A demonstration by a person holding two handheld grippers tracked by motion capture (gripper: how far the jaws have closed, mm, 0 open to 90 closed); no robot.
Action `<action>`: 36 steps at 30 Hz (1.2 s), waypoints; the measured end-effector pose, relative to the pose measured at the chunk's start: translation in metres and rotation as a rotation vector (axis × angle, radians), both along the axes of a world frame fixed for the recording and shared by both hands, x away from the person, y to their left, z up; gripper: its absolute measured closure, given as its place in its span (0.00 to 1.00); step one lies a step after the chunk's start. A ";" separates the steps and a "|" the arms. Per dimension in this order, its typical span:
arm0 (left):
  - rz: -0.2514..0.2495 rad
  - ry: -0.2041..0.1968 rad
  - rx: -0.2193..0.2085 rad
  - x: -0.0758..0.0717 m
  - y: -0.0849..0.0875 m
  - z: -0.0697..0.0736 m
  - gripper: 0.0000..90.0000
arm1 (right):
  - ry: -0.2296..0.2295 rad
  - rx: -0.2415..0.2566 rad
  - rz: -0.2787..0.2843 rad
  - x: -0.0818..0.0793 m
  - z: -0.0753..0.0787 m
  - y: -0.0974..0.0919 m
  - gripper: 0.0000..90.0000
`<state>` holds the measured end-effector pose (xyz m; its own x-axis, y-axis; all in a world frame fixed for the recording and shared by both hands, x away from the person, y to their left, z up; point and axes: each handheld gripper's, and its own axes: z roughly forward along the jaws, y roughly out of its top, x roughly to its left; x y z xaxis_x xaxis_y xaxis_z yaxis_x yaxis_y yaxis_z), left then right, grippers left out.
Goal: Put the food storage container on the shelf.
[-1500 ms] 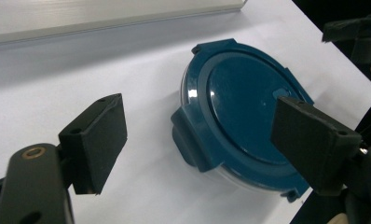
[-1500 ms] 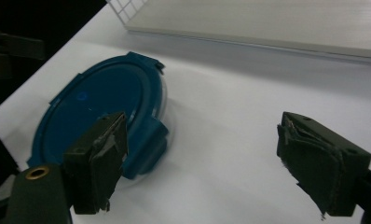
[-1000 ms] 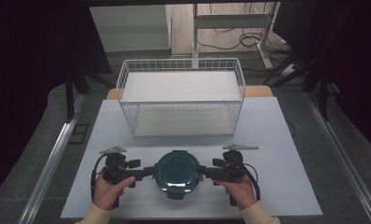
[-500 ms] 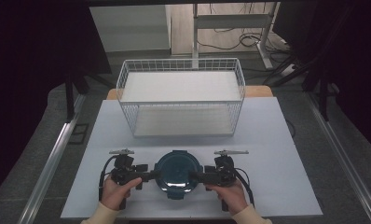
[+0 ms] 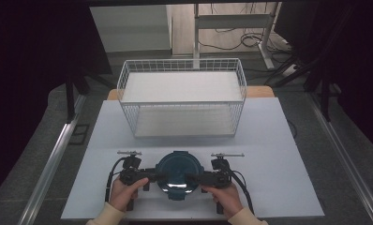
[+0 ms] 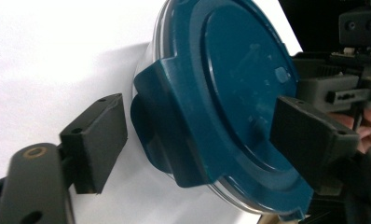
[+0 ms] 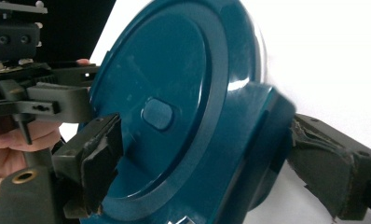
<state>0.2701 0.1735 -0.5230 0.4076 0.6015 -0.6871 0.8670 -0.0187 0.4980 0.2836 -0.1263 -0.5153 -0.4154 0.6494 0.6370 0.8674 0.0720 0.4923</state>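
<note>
White bench point(image 5: 269, 187): lidded container point(image 5: 177, 172) is flanked by left tool point(image 5: 157, 177), jaws closing unpressed, and right tool point(image 5: 192, 178), clamped on its latch.

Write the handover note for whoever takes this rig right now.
Left claw: open, its jaws have just been closing. It sits astride the left latch of the teal-lidded container, with a gap beside one pad.
Right claw: astride the opposite latch; grip unclear.
The container is on the white table, near its front edge, in front of the wire basket.
Done: both claws lined up on the latches.
Left: probably close both claws, then unclip the lid or lift the container.
</note>
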 end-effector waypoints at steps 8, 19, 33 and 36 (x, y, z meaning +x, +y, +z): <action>0.005 0.043 -0.056 0.001 0.001 -0.005 0.27 | 0.053 0.042 -0.025 -0.002 -0.003 -0.001 0.18; 0.036 0.051 -0.067 -0.004 0.002 0.000 0.35 | 0.059 0.091 -0.078 -0.003 0.000 -0.012 0.34; 0.043 0.014 -0.047 -0.012 0.001 0.009 0.40 | 0.053 0.132 -0.099 -0.008 0.002 -0.019 0.41; 0.043 0.011 -0.045 -0.013 0.002 0.009 0.41 | 0.043 0.130 -0.094 -0.009 0.002 -0.019 0.41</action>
<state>0.2572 0.1751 -0.5137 0.3739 0.5867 -0.7183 0.8722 0.0410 0.4875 0.2745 -0.1455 -0.5129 -0.3271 0.5947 0.7344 0.8879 -0.0726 0.4542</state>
